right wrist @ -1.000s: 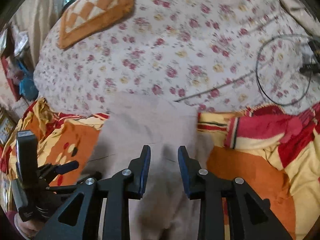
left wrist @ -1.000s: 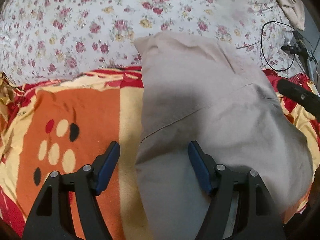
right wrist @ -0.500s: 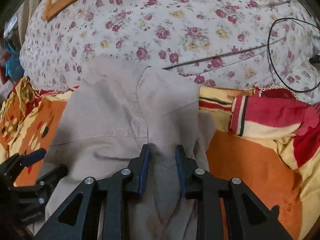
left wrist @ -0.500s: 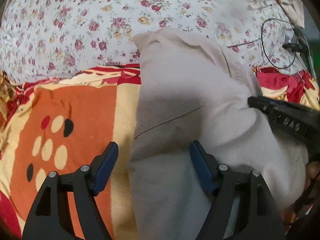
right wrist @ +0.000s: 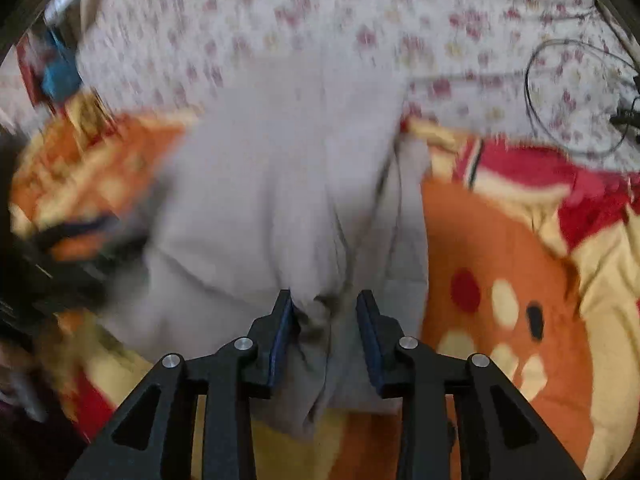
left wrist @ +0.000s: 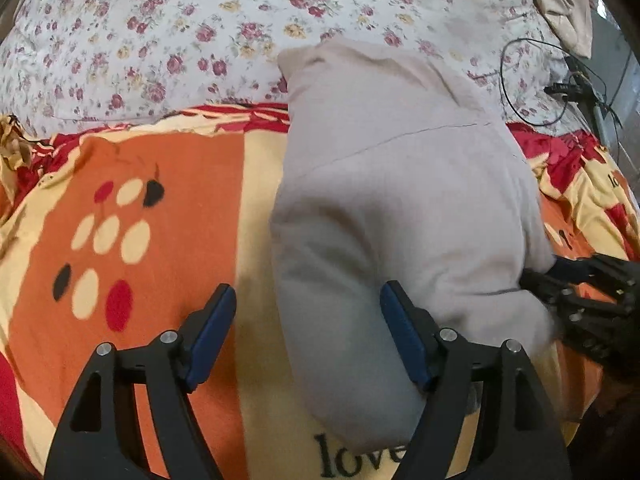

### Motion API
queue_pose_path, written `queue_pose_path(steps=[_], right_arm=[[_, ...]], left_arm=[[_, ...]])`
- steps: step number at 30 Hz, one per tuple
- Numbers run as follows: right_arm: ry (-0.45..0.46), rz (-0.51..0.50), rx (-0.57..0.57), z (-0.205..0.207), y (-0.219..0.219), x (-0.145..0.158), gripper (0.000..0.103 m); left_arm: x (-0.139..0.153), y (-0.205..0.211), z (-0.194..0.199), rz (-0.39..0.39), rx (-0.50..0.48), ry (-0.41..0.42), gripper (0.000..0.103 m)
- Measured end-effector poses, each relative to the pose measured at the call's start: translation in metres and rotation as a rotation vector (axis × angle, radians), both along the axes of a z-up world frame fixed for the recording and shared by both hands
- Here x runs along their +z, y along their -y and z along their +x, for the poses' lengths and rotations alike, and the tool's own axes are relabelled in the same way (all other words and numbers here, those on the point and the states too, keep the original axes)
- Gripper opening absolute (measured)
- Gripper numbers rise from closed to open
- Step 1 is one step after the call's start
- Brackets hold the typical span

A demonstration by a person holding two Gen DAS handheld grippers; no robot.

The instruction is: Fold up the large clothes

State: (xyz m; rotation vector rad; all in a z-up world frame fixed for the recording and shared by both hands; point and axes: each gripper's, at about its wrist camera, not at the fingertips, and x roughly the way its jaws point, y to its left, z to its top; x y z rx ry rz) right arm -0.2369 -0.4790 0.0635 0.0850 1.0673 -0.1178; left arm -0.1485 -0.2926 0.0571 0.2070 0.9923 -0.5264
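While the grey garment (left wrist: 404, 200) is lying folded into a long strip on the orange blanket (left wrist: 168, 184), it runs straight ahead of both sets of fingers, with its far end reaching onto the floral sheet (left wrist: 192, 24). Left gripper (left wrist: 308, 332) is spread wide open, its right finger (left wrist: 404, 340) pressed against the near part of the cloth and its left finger (left wrist: 208, 332) over bare blanket, so the garment's left edge sits between the two. Right gripper (right wrist: 324, 328) is only partly open, with a bunched fold of the grey cloth sitting between its fingers; that view is pretty blurry, so I can't tell if it's actually pinching the fabric. Blanket has "love" (left wrist: 360, 456) printed just by the left gripper's fingers. Off past the garment to the right, a black cable (left wrist: 532, 80) loops on the sheet.
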Motion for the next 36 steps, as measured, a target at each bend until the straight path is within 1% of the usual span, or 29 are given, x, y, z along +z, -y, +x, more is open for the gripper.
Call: queue_pose_path(steps=[1, 3, 4, 6, 7, 9, 10, 12, 13, 14, 15, 16, 17, 18, 20, 22, 24, 25, 27, 28, 29, 30, 31, 32, 33, 34, 35, 36], right_arm=[[0.025, -0.014, 0.002, -0.004, -0.001, -0.006, 0.031], [0.029, -0.009, -0.01, -0.007, 0.0, 0.0, 0.031], [0.034, 0.005, -0.019, -0.009, 0.002, 0.005, 0.032], [0.089, 0.064, -0.048, -0.014, 0.012, 0.021, 0.038], [0.122, 0.097, -0.07, -0.017, 0.018, 0.029, 0.041], [0.163, 0.134, -0.1, -0.015, 0.027, 0.037, 0.063], [0.182, 0.143, -0.125, -0.011, 0.032, 0.038, 0.067], [0.182, 0.152, -0.137, -0.001, 0.034, 0.035, 0.068], [0.169, 0.176, -0.134, 0.01, 0.035, 0.031, 0.068], [0.161, 0.193, -0.134, 0.017, 0.037, 0.029, 0.067], [0.157, 0.207, -0.137, 0.022, 0.039, 0.026, 0.069], [0.162, 0.214, -0.148, 0.03, 0.043, 0.023, 0.072], [0.167, 0.213, -0.16, 0.033, 0.046, 0.02, 0.082], [0.172, 0.214, -0.171, 0.038, 0.049, 0.018, 0.086], [0.171, 0.244, -0.164, 0.041, 0.052, 0.014, 0.085], [0.177, 0.264, -0.154, 0.04, 0.052, 0.014, 0.085], [0.178, 0.205, -0.17, 0.038, 0.049, 0.018, 0.085], [0.193, 0.155, -0.184, 0.033, 0.046, 0.025, 0.085], [0.238, 0.151, -0.171, 0.022, 0.043, 0.036, 0.085], [0.25, 0.179, -0.152, 0.016, 0.04, 0.039, 0.086], [0.236, 0.199, -0.135, 0.015, 0.038, 0.037, 0.083], [0.201, 0.212, -0.112, 0.017, 0.034, 0.032, 0.073], [0.134, 0.203, -0.079, 0.024, 0.028, 0.02, 0.055], [0.121, 0.203, -0.057, 0.028, 0.023, 0.014, 0.017], [0.132, 0.196, -0.057, 0.029, 0.021, 0.014, 0.015], [0.142, 0.168, -0.049, 0.029, 0.019, 0.017, 0.013], [0.163, 0.15, -0.03, 0.027, 0.019, 0.026, 0.01], [0.188, 0.156, -0.032, 0.024, 0.023, 0.033, 0.009]], left_arm=[[0.001, 0.001, -0.002, 0.008, -0.009, 0.006, 0.075], [0.008, 0.002, -0.001, 0.03, -0.038, -0.005, 0.075], [0.012, 0.002, 0.001, 0.028, -0.044, -0.017, 0.075], [0.023, -0.004, 0.006, -0.012, -0.037, -0.025, 0.075], [0.026, -0.007, 0.007, -0.033, -0.031, -0.024, 0.075], [0.028, -0.009, 0.015, -0.061, -0.021, -0.042, 0.075], [0.027, -0.009, 0.019, -0.062, -0.015, -0.06, 0.075], [0.023, -0.01, 0.026, -0.064, -0.003, -0.086, 0.075], [0.021, -0.01, 0.029, -0.07, 0.003, -0.094, 0.075], [0.019, -0.011, 0.033, -0.08, 0.008, -0.102, 0.075], [0.017, -0.012, 0.037, -0.097, 0.017, -0.115, 0.075], [0.015, -0.013, 0.041, -0.112, 0.025, -0.128, 0.076], [0.011, -0.012, 0.046, -0.128, 0.029, -0.152, 0.082], [0.006, -0.011, 0.051, -0.137, 0.026, -0.184, 0.084], [-0.005, -0.005, 0.058, -0.136, 0.014, -0.236, 0.084], [-0.013, -0.001, 0.062, -0.146, 0.008, -0.254, 0.084], [-0.015, 0.0, 0.064, -0.162, 0.014, -0.26, 0.084], [-0.015, -0.001, 0.066, -0.171, 0.017, -0.265, 0.084], [-0.014, -0.002, 0.066, -0.18, 0.015, -0.27, 0.084], [-0.014, -0.001, 0.066, -0.177, 0.01, -0.263, 0.084], [-0.014, 0.0, 0.067, -0.174, 0.008, -0.257, 0.084], [-0.014, 0.001, 0.068, -0.17, 0.007, -0.251, 0.084], [-0.013, 0.002, 0.068, -0.171, 0.007, -0.25, 0.084], [-0.012, 0.003, 0.068, -0.172, 0.007, -0.253, 0.084], [-0.01, 0.003, 0.068, -0.173, 0.004, -0.255, 0.084], [-0.007, 0.002, 0.067, -0.178, -0.003, -0.252, 0.084], [-0.005, 0.001, 0.066, -0.182, -0.009, -0.247, 0.084], [-0.002, 0.001, 0.065, -0.184, -0.019, -0.235, 0.084]])
